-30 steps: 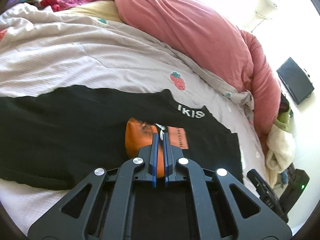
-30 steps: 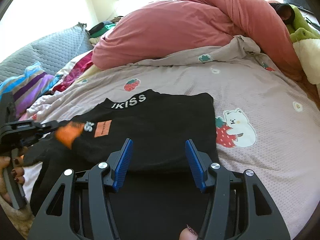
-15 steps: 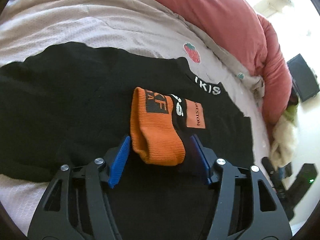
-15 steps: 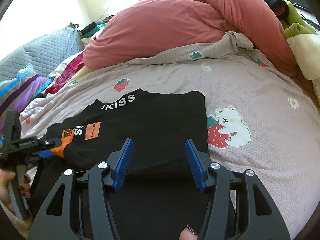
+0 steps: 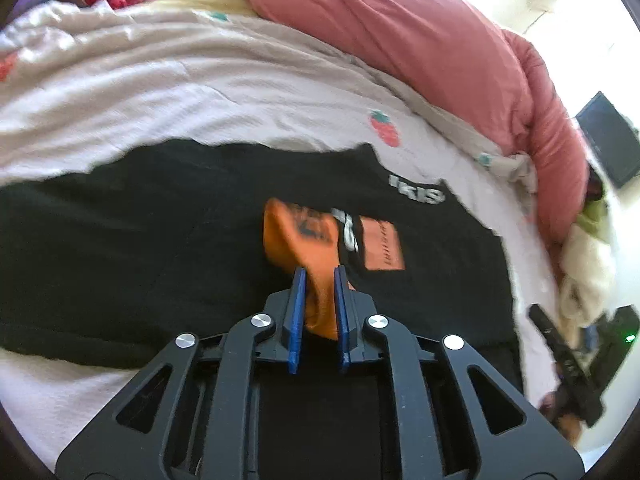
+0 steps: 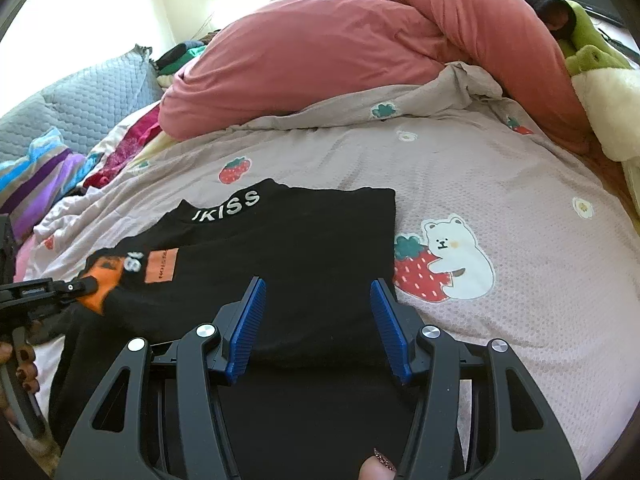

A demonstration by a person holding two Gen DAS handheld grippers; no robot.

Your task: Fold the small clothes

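A black top [image 6: 312, 248] with white "IKISS" lettering lies partly folded on the bedsheet, and it fills the middle of the left wrist view [image 5: 160, 240]. Its sleeve ends in an orange cuff [image 5: 308, 248]. My left gripper [image 5: 319, 272] is closing tight on that cuff, both blue pads pressing the bunched fabric. In the right wrist view the same gripper [image 6: 80, 286] pinches the cuff [image 6: 102, 276] at the far left. My right gripper [image 6: 318, 282] hovers open over the top's near edge, nothing between its pads.
A pink duvet [image 6: 360, 52] is heaped along the back of the bed. The strawberry-print sheet [image 6: 480, 184] spreads to the right. Coloured clothes [image 6: 48, 176] and a grey quilted pillow [image 6: 80, 96] sit at the left, a green and cream plush toy [image 6: 600, 80] at the right.
A second ago the left gripper was shut on the cuff, then it stood open around the flat cuff; now it pinches it again, bunched. The right gripper has stayed put.
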